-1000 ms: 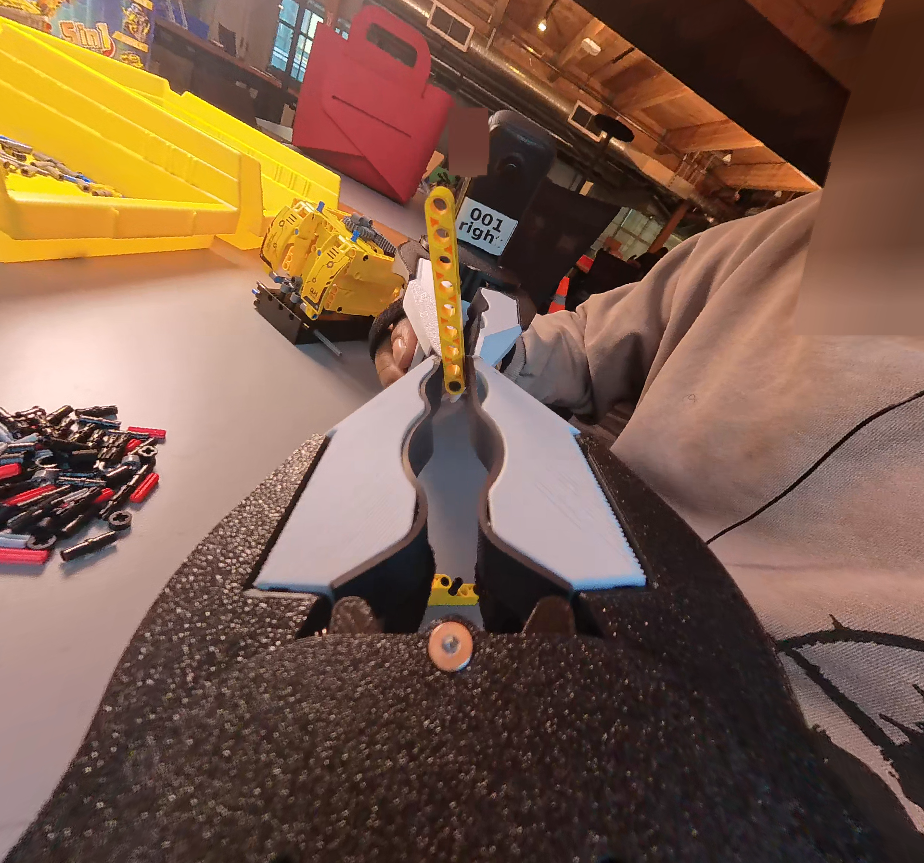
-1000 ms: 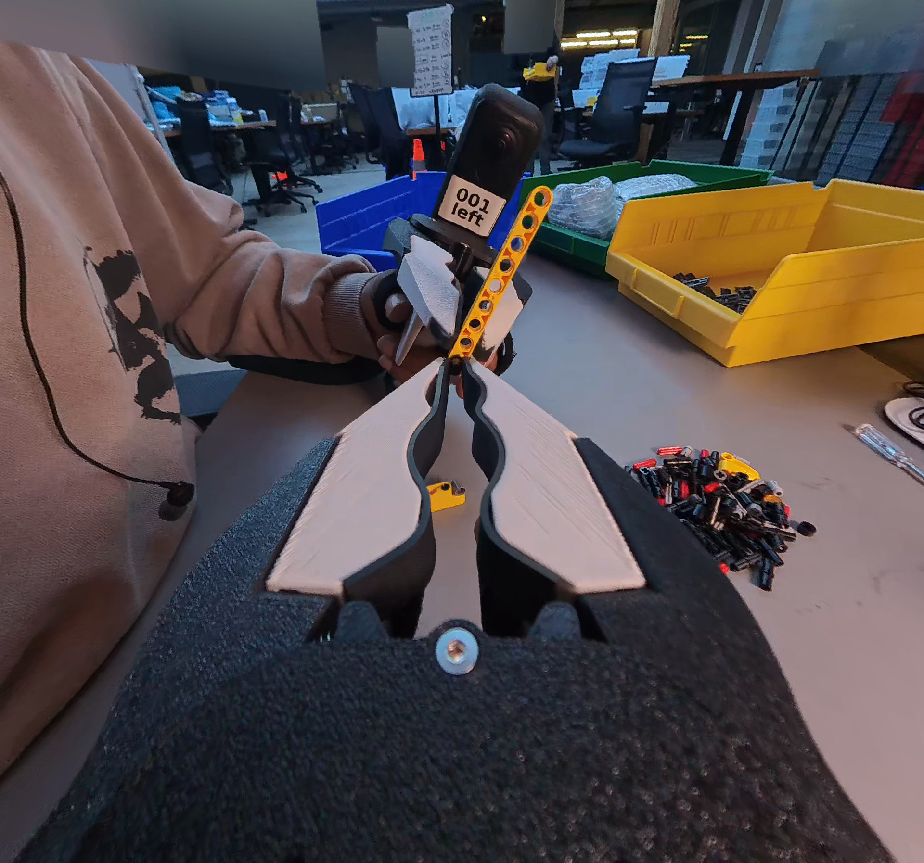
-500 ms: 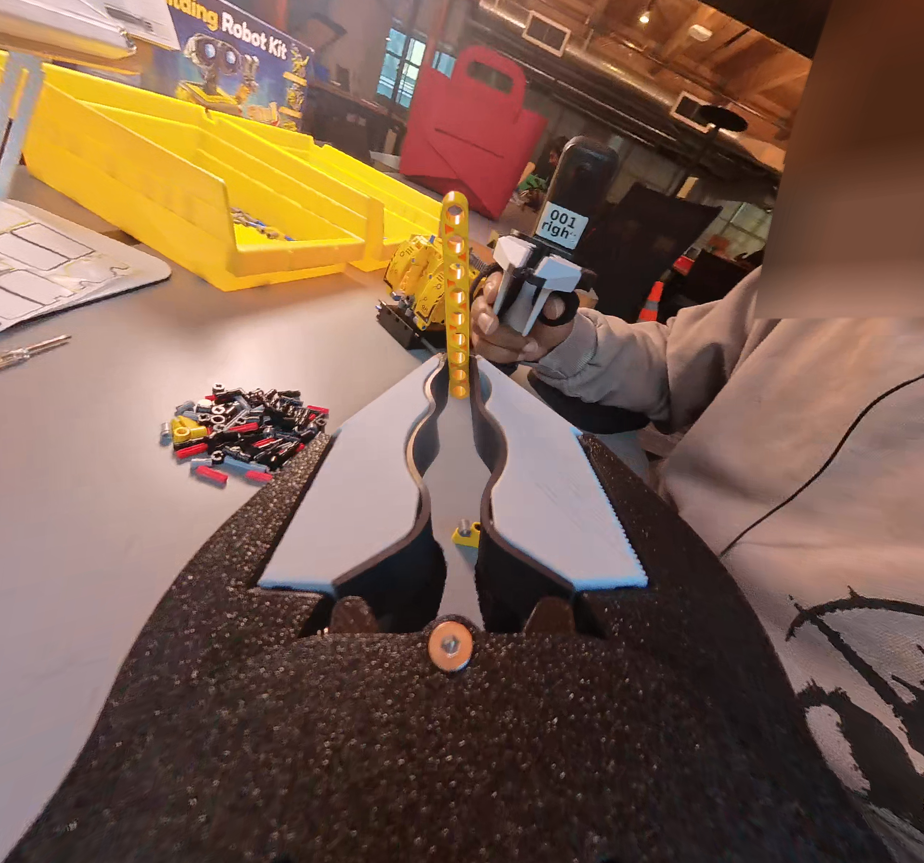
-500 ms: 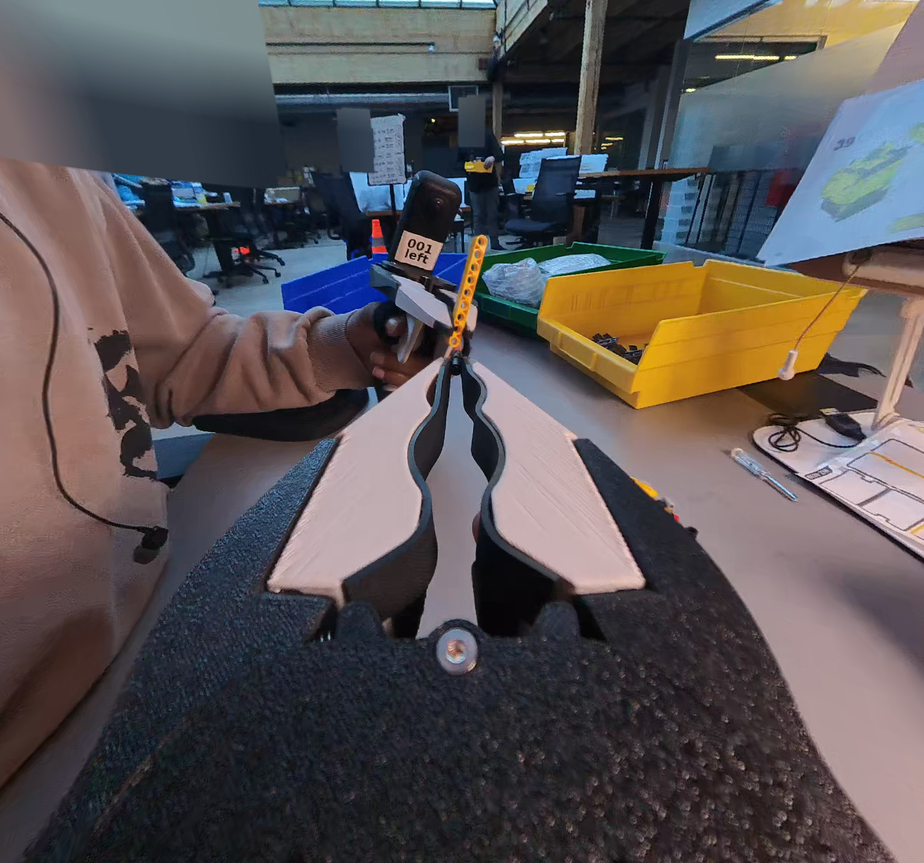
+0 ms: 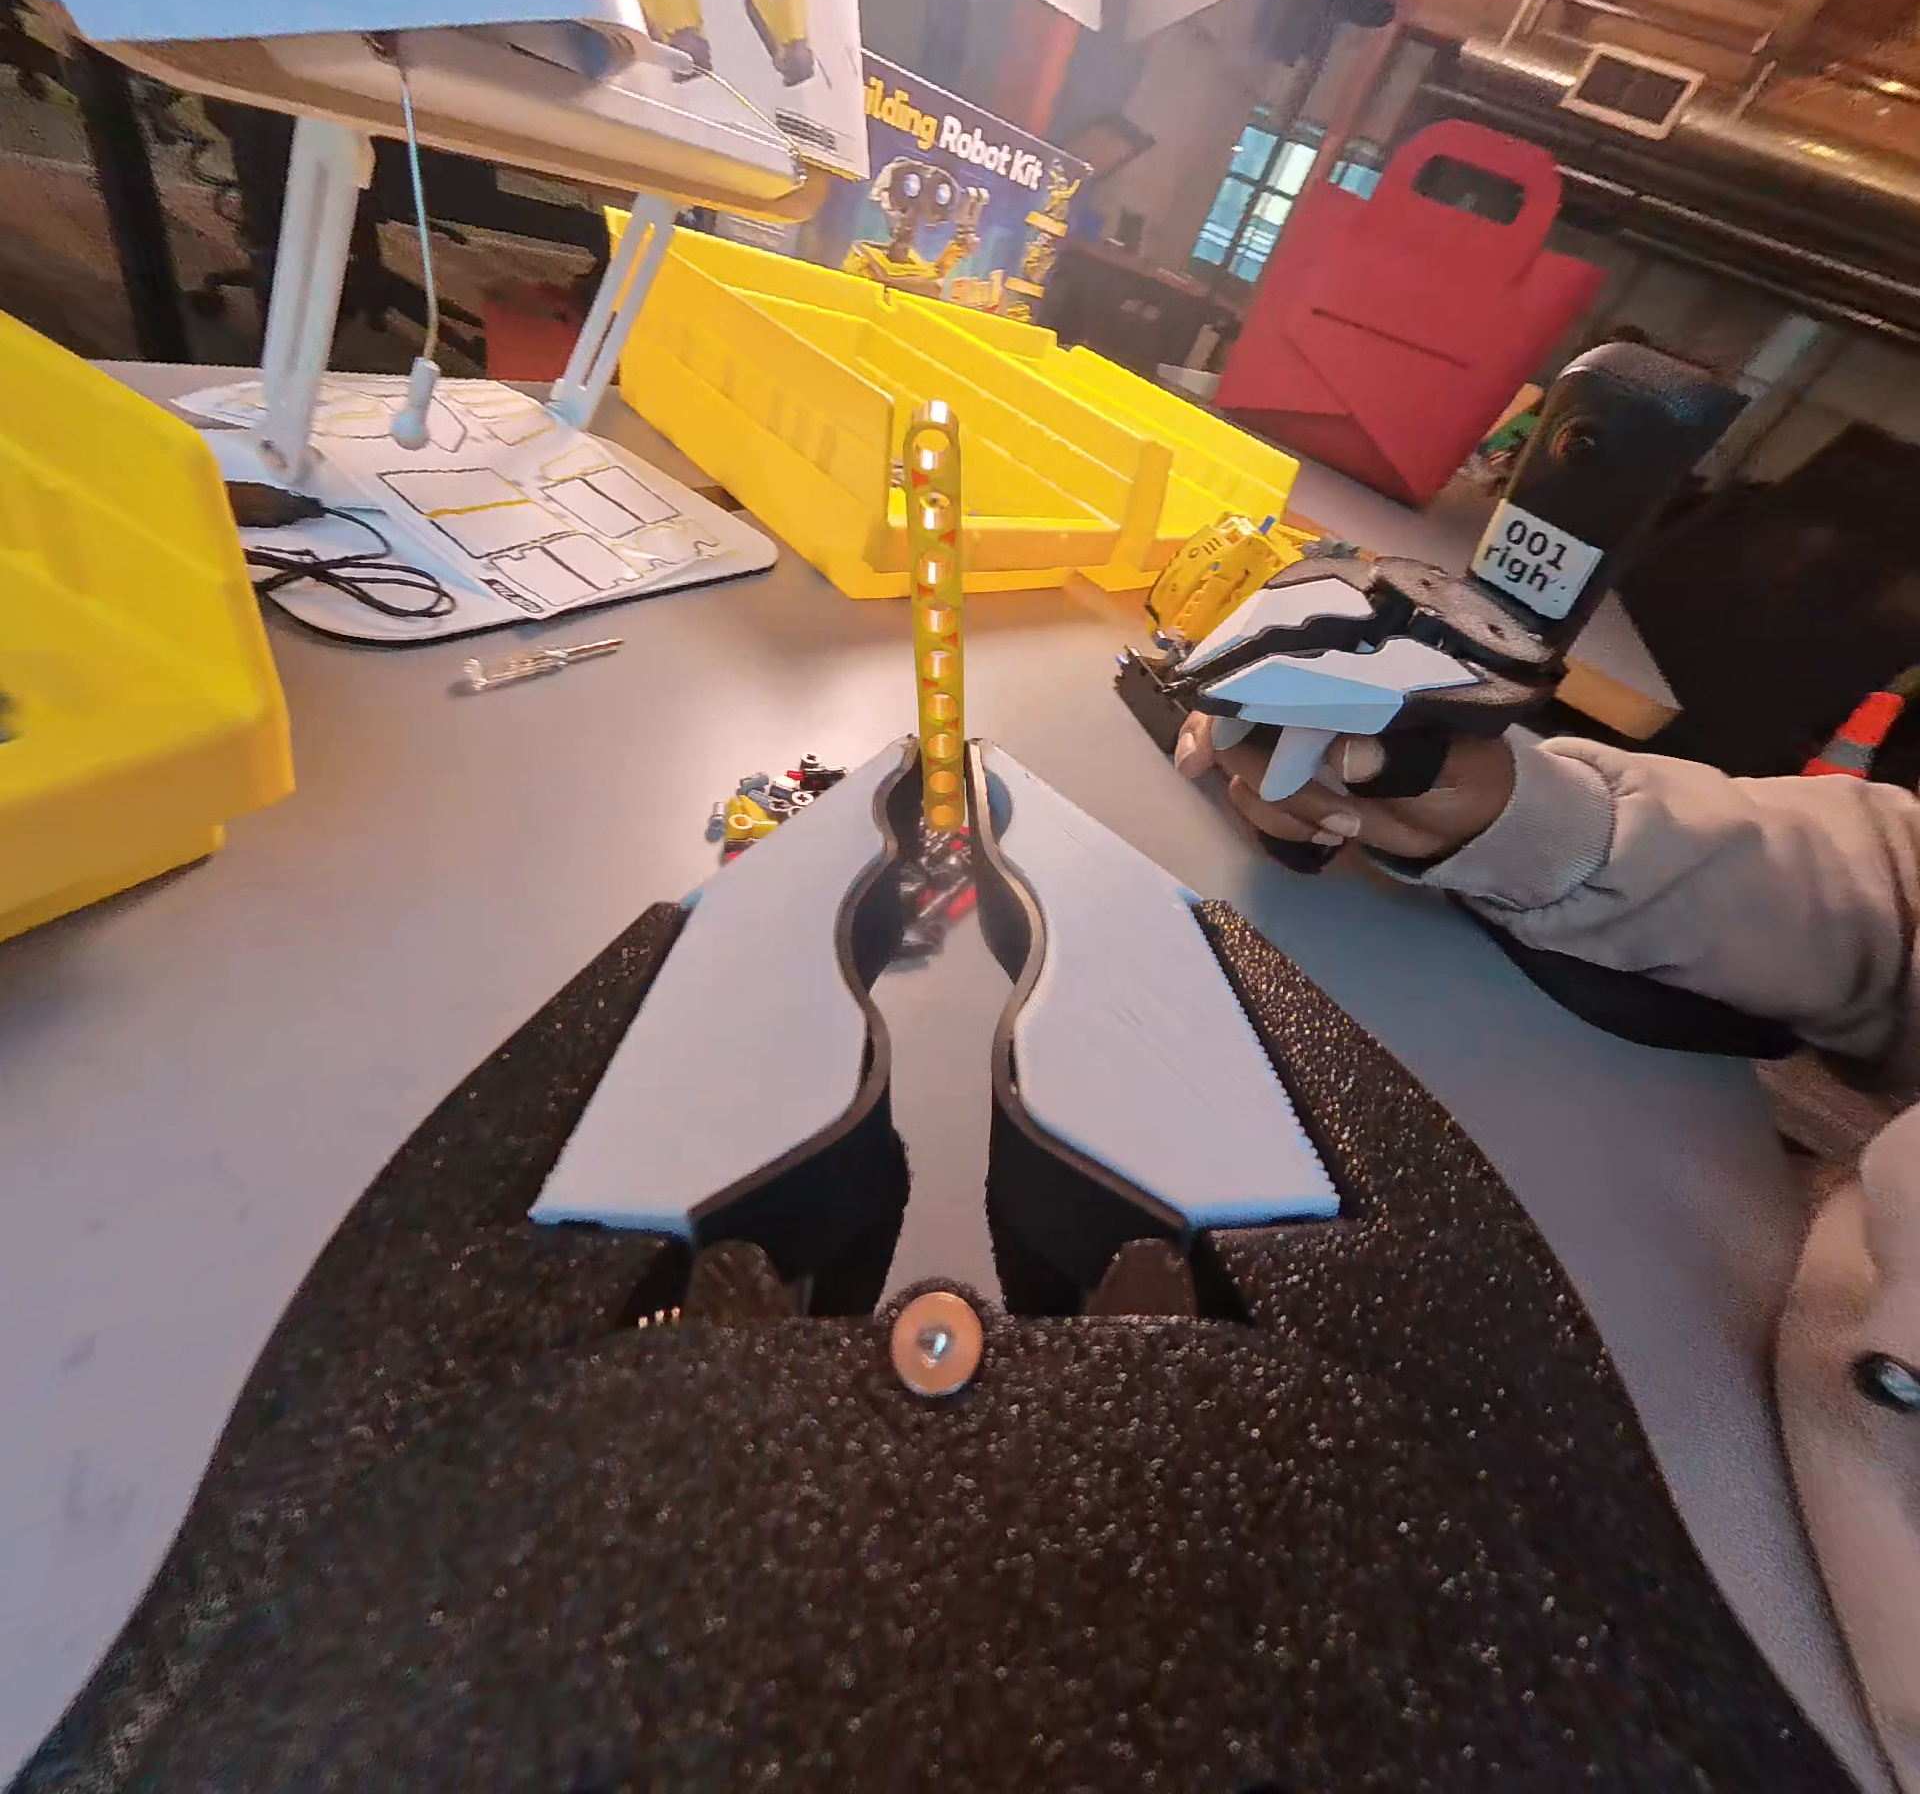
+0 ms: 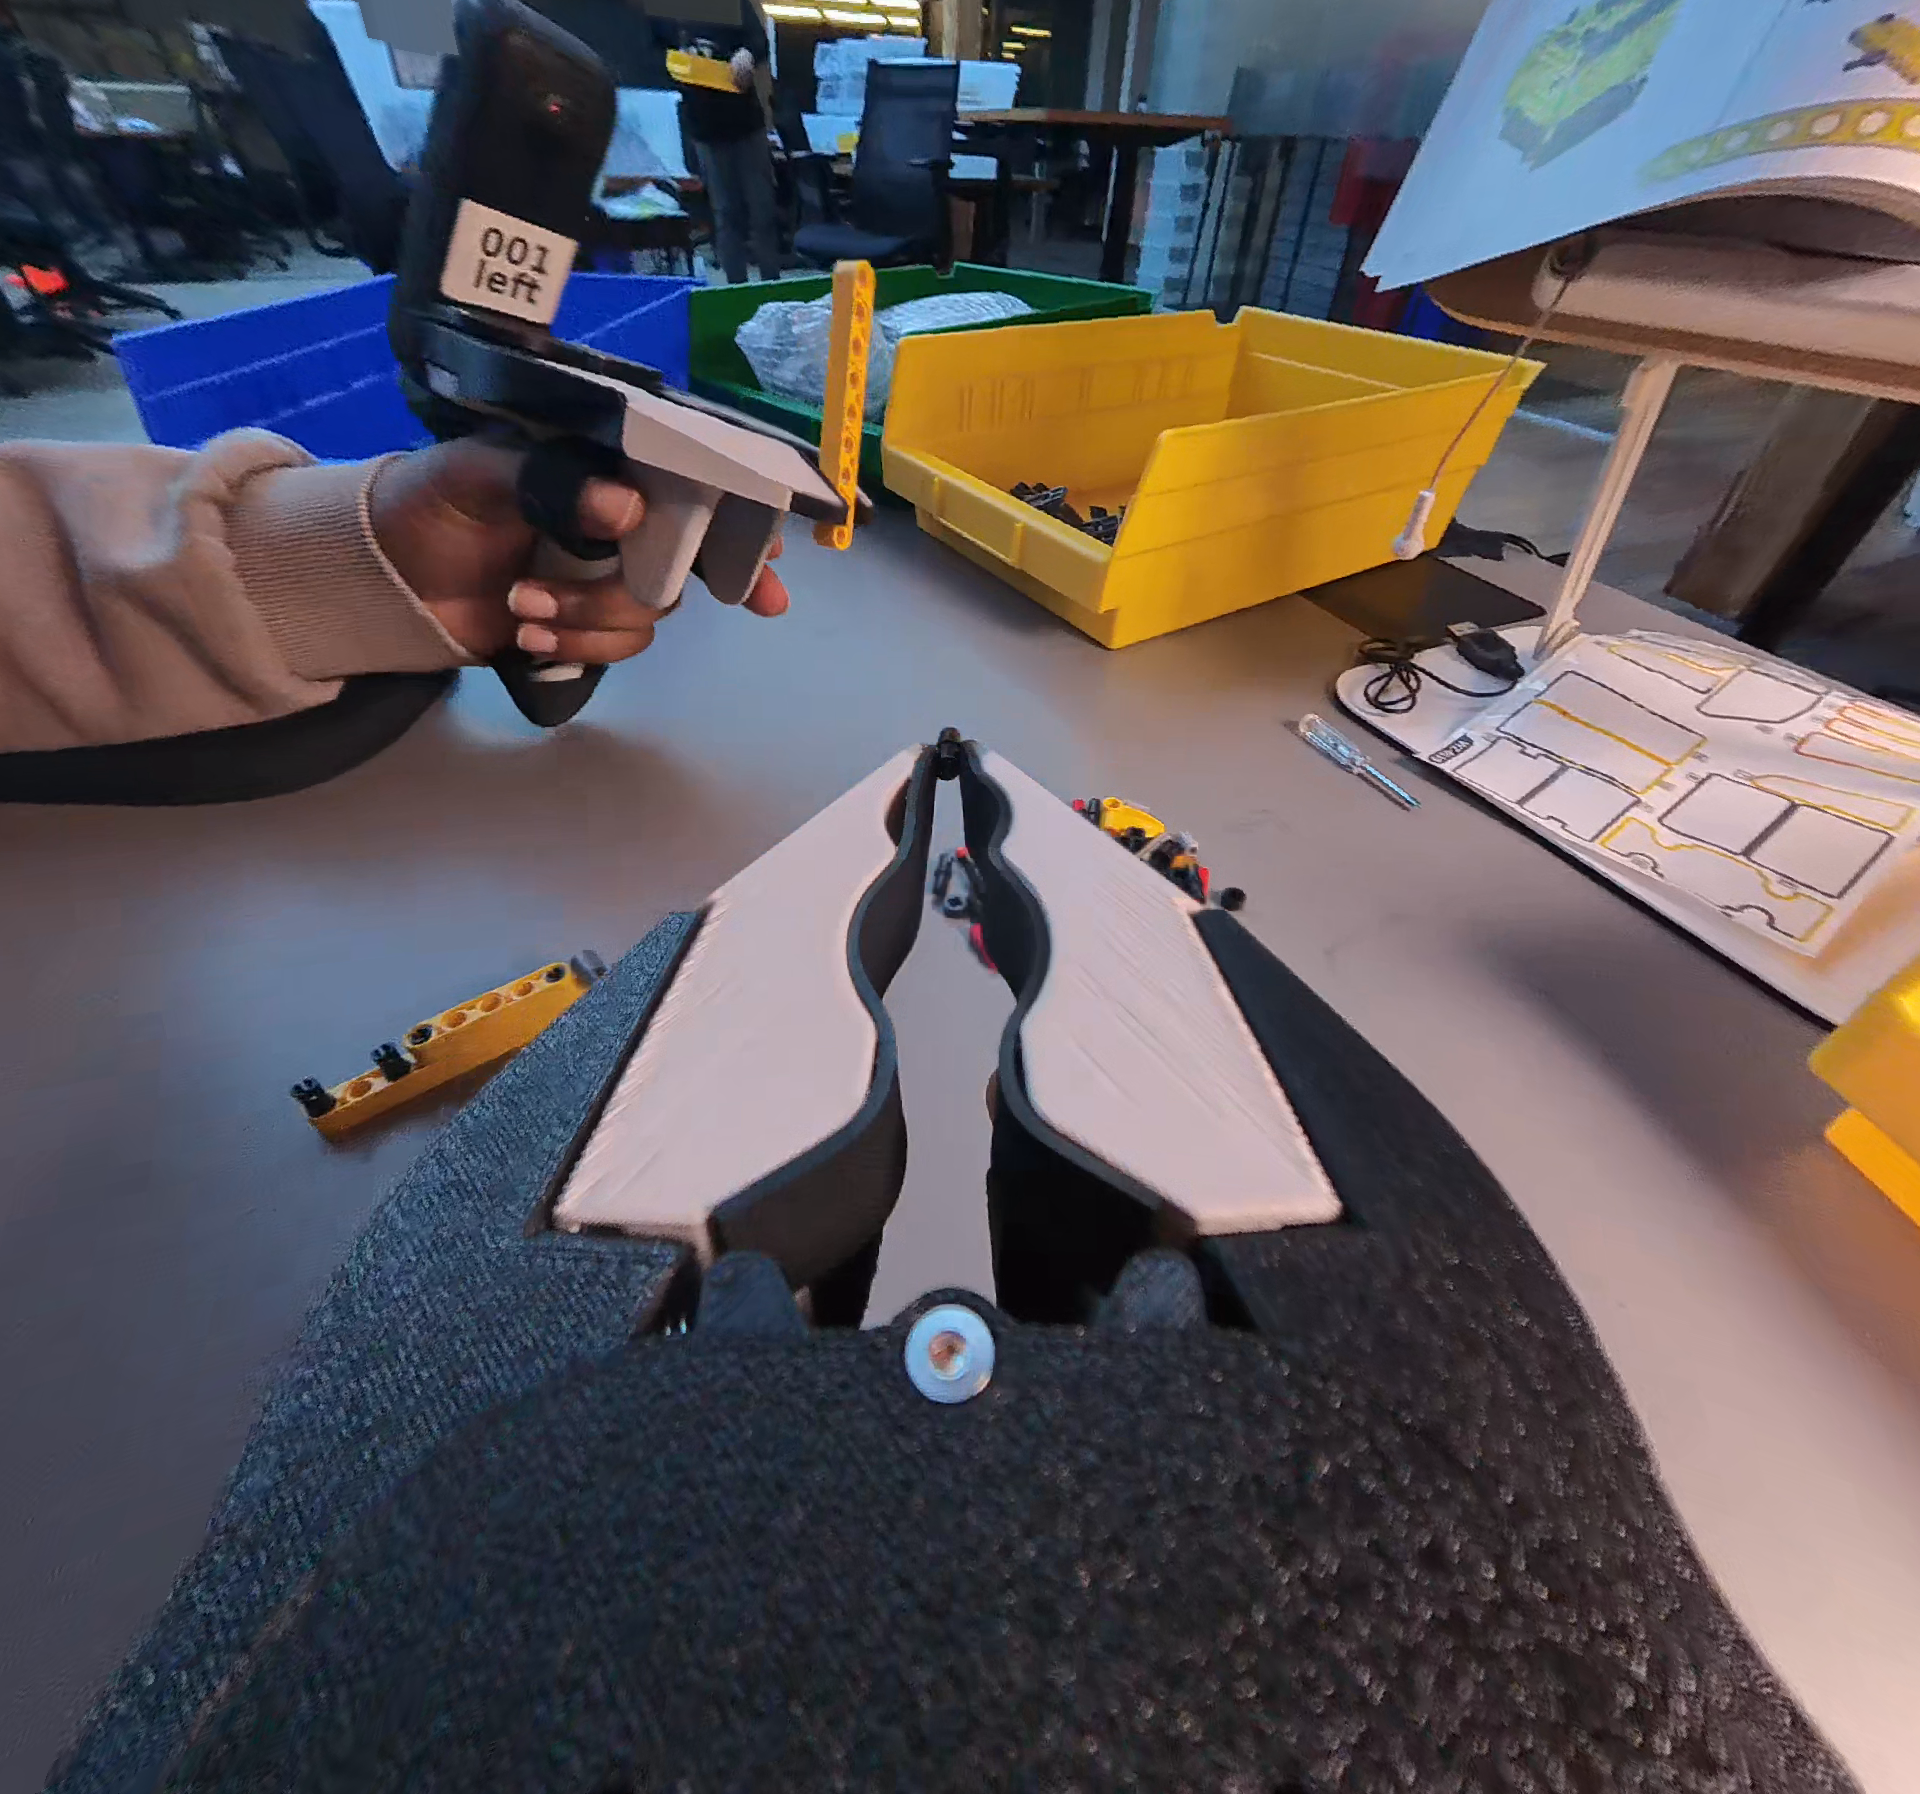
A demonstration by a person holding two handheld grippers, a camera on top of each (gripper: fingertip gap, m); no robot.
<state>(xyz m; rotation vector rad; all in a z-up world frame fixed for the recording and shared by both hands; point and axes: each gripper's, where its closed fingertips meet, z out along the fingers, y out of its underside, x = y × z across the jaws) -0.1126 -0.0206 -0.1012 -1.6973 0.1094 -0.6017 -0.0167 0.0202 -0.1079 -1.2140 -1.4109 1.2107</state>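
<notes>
My left gripper (image 5: 943, 780) is shut on the lower end of a long yellow beam with holes (image 5: 932, 591) and holds it upright above the grey table (image 5: 416, 913). The right wrist view shows this gripper (image 6: 821, 503) at upper left with the beam (image 6: 850, 394). My right gripper (image 6: 948, 757) is shut on a small black pin (image 6: 948, 743), low over the table beside a pile of small black and red pins (image 6: 1158, 840). It also shows at the right of the left wrist view (image 5: 1195, 690), apart from the beam. The pile (image 5: 769, 799) lies partly hidden behind my left fingers.
A second yellow beam with black pins (image 6: 436, 1048) lies on the table at left. A yellow brick model (image 5: 1216, 560) stands behind the right gripper. Yellow bins (image 6: 1195, 477) (image 5: 935, 414), a screwdriver (image 6: 1351, 757), a printed sheet (image 6: 1683, 778) and a booklet stand (image 5: 312, 290) ring the work area. Left tips to right tips: about 11 cm.
The grippers were tip to tip at the beam's lower end; now they have drawn apart. The left one swung left with the beam, and the right one moved toward the pin pile.
</notes>
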